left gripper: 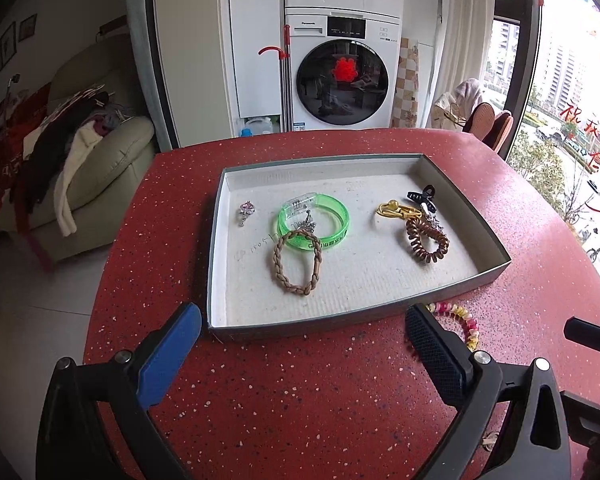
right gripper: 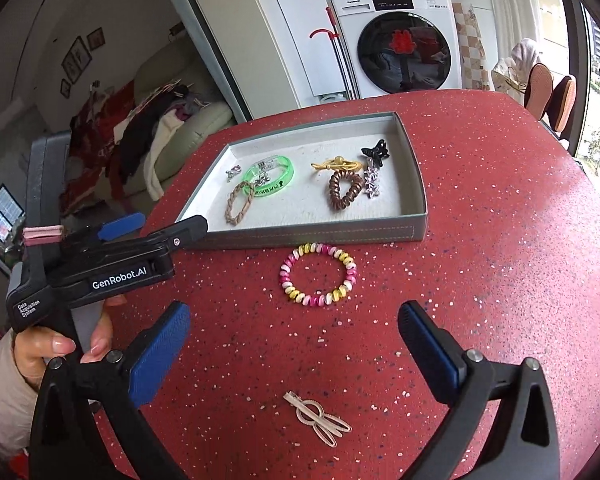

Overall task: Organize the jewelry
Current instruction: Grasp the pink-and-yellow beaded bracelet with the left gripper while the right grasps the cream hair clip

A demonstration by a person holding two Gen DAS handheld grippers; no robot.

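Note:
A grey tray (left gripper: 496,270) (right gripper: 418,184) on the red table holds a green bangle (left gripper: 342,220) (right gripper: 288,174), a tan braided hair tie (left gripper: 296,266) (right gripper: 236,206), a brown coil tie (left gripper: 426,240) (right gripper: 342,192), a yellow tie (left gripper: 396,211), a black claw clip (left gripper: 422,196) and small silver pieces. In front of the tray lies a pink-and-yellow coil tie (right gripper: 318,274) (left gripper: 466,322). A beige hair clip (right gripper: 318,418) lies nearer. My right gripper (right gripper: 294,340) is open, empty, just short of the coil tie. My left gripper (left gripper: 302,338) (right gripper: 162,224) is open at the tray's near edge.
The round red table (left gripper: 300,400) (right gripper: 500,280) drops off at left toward a sofa piled with clothes (left gripper: 84,148). A washing machine (left gripper: 342,76) stands behind. A window is at right. A person's hand (right gripper: 60,344) holds the left gripper's handle.

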